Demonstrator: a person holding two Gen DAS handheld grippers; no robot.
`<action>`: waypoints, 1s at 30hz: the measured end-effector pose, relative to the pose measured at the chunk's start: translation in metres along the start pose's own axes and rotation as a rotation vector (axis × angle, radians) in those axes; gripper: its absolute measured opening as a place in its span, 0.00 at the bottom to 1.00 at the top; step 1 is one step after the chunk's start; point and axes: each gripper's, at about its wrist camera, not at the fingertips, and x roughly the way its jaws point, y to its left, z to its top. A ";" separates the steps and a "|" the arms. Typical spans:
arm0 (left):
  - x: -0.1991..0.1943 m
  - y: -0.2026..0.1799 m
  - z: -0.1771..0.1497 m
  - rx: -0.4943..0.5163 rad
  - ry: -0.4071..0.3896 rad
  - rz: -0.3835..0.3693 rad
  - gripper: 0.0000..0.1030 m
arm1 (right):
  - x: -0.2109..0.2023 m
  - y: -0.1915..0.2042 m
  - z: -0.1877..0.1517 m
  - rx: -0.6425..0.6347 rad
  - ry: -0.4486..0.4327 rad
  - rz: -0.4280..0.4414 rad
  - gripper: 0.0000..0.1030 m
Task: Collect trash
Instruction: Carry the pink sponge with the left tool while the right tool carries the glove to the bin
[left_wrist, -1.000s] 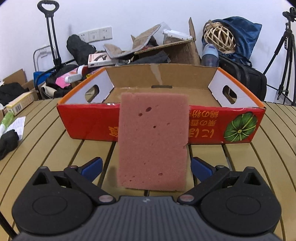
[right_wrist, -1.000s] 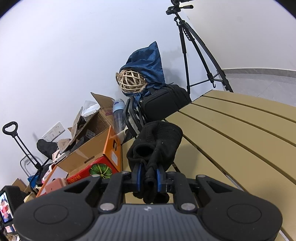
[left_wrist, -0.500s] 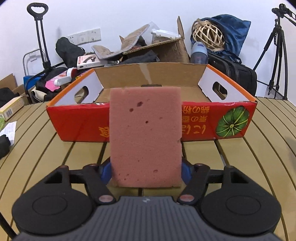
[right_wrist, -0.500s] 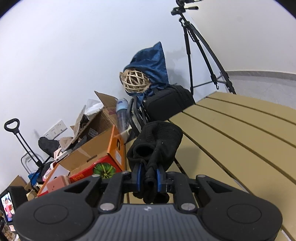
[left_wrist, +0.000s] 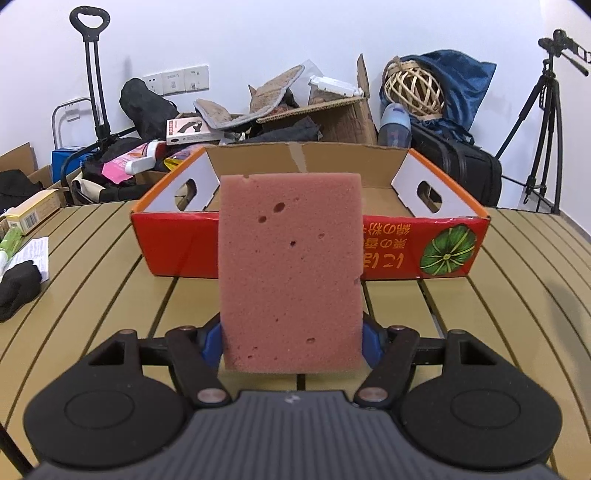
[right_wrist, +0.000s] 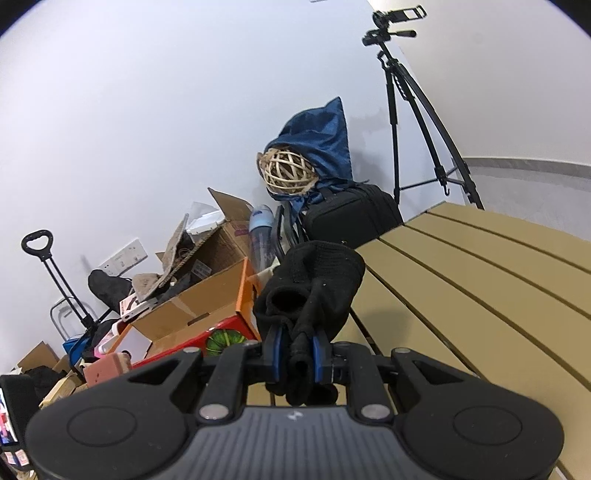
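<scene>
In the left wrist view the left gripper (left_wrist: 291, 341) is clamped on a pink sponge (left_wrist: 290, 271), its blue pads pressing the sponge's two long edges near the bottom, so that the slab stands upright in the middle of the frame and hides part of the red cardboard box (left_wrist: 424, 251) behind it. The box sits open on the slatted table (left_wrist: 517, 295), its near wall just behind the sponge in the picture, so the sponge is not yet over the opening. Porous and pitted with small holes, the sponge looks very light and soft; it should squash under the pads rather than slip, and a grip low on the narrow edges seems enough, though a tall slab held at its foot may lean or wobble. In the right wrist view the right gripper (right_wrist: 295, 349) is closed tight on a black knitted glove (right_wrist: 314, 288), which bunches up above the pads at the centre of the frame and droops a little below them. The glove appears limp and light, apt to sag and snag on a box edge, so pinching a gathered fold, as here, looks sound. A second dark fabric piece (left_wrist: 16, 286) lies at the left edge of the table beside a paper sheet (left_wrist: 31, 251).
</scene>
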 end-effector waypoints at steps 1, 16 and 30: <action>-0.005 0.001 -0.001 -0.001 -0.003 -0.004 0.69 | -0.002 0.002 0.000 -0.007 -0.001 0.001 0.15; -0.091 0.018 -0.014 -0.012 -0.065 -0.070 0.69 | -0.056 0.024 0.002 -0.092 -0.023 0.017 0.15; -0.173 0.048 -0.048 -0.016 -0.106 -0.117 0.69 | -0.108 0.040 -0.032 -0.172 0.005 0.044 0.15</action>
